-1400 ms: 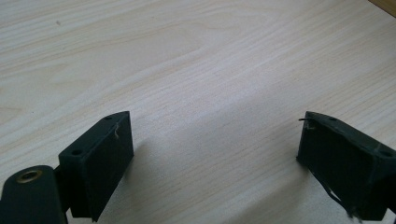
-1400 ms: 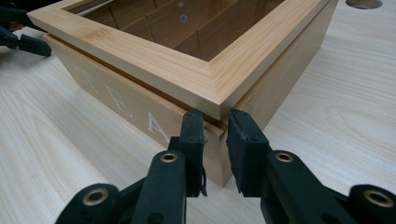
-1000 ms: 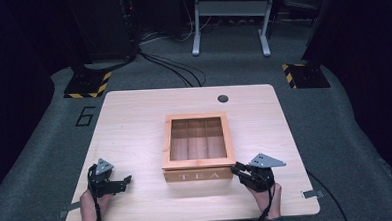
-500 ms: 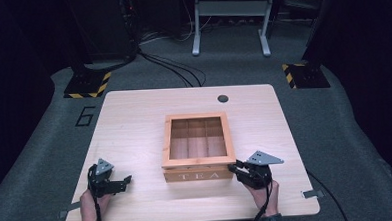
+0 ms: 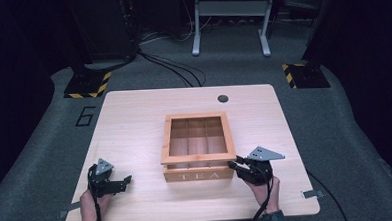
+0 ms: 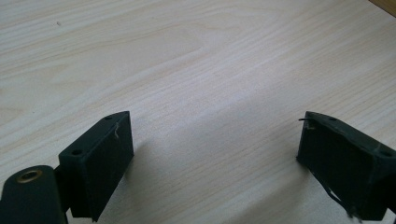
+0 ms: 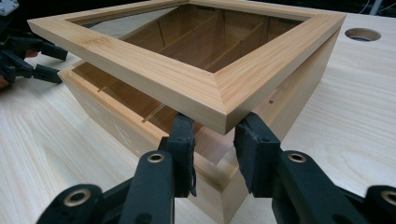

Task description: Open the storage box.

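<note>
In the right gripper view, the tea box (image 7: 140, 126) front corner sits behind the right gripper (image 7: 212, 154) jaws — whether they touch the lid (image 7: 196, 88) underside cannot be told. At 6 o'clock in the high view, both forearms are cut off — the left gripper (image 5: 118, 182) looks too small to judge.

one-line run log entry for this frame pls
tea box centre table, lid raised at front | right gripper under lid's front corner, jaws slightly apart | left gripper open above bare table
</note>
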`<state>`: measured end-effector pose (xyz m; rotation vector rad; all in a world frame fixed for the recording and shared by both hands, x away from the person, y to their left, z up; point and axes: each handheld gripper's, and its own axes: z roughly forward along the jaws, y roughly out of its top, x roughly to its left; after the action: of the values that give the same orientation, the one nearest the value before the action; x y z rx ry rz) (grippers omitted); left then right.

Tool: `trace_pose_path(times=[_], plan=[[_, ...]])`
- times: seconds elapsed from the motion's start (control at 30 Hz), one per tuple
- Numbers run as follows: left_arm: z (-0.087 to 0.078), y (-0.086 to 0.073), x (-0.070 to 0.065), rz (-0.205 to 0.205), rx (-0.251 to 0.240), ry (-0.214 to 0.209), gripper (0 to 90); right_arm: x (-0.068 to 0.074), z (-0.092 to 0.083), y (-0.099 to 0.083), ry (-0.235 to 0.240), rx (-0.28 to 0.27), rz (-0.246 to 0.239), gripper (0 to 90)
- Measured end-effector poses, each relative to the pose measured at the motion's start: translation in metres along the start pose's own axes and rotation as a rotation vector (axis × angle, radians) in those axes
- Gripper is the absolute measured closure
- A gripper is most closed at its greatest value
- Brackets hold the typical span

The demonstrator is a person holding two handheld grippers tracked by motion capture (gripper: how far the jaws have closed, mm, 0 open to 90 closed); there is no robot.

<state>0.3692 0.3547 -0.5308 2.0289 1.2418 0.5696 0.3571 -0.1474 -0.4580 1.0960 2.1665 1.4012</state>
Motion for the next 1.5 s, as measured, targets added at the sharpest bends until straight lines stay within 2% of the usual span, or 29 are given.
trace_pose_path(times=[0.27, 0.67, 1.17, 1.5], plan=[[0.0, 0.0, 0.0, 0.0, -0.004, 0.004, 10.3, -0.001, -0.002, 0.007, 0.002, -0.01, 0.0, 67.8], [0.0, 0.0, 0.0, 0.0, -0.003, 0.002, 10.3, -0.004, -0.004, 0.014, 0.028, -0.045, 0.043, 67.7], [0.0, 0.0, 0.001, 0.003, 0.001, -0.003, 10.3, -0.004, -0.007, 0.028, 0.01, -0.075, 0.056, 67.7], [0.0, 0.0, 0.0, 0.002, -0.003, 0.001, 10.3, -0.005, -0.007, 0.047, -0.006, -0.095, 0.065, 67.7]])
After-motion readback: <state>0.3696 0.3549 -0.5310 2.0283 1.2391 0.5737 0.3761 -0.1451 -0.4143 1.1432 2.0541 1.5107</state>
